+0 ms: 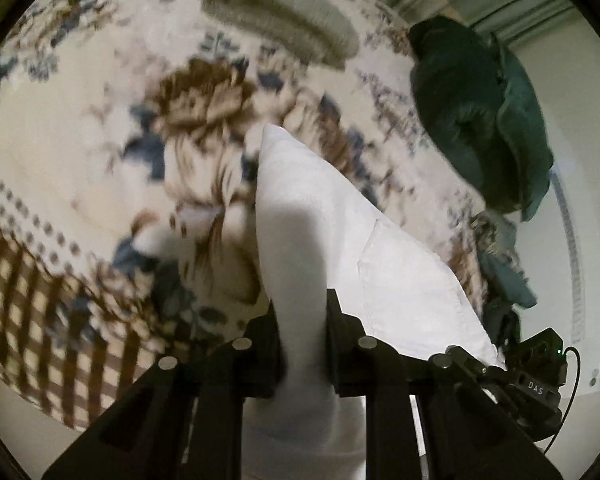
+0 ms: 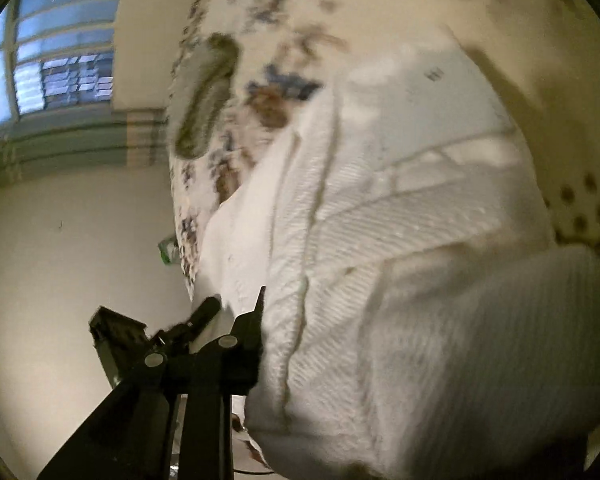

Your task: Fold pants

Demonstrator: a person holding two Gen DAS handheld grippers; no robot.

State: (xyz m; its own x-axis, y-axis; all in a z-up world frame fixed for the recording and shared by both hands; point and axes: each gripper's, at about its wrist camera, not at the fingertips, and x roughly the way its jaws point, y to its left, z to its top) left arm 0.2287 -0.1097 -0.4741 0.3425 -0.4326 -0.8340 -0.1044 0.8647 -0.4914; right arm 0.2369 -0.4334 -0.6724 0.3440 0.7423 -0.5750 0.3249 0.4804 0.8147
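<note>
While the left wrist view is smeared by motion, it shows the left gripper (image 1: 303, 332) clamped on a band of the white pants (image 1: 340, 248), the cloth passing between its two black fingers and rising ahead as a raised, tent-like panel. Holding the fabric pinched this way probably lets the person lift one edge clear of the floral bedspread (image 1: 80, 160) so it can be carried over for a fold. Farther off lie a grey knitted garment (image 1: 284, 20) and a dark green garment (image 1: 480, 132), both well apart from the pants, and the other tool shows at the lower right edge.

Seen from the right wrist, the pants (image 2: 380, 240) fill most of the frame, bunched close against the lens with ribbed weave and seams showing. The right gripper (image 2: 260, 320) shows only one finger; cloth hides the other, so I cannot tell whether it grips. The grey garment (image 2: 206, 96) lies beyond on the bedspread (image 2: 284, 12), and a window (image 2: 48, 52) sits at the upper left.
</note>
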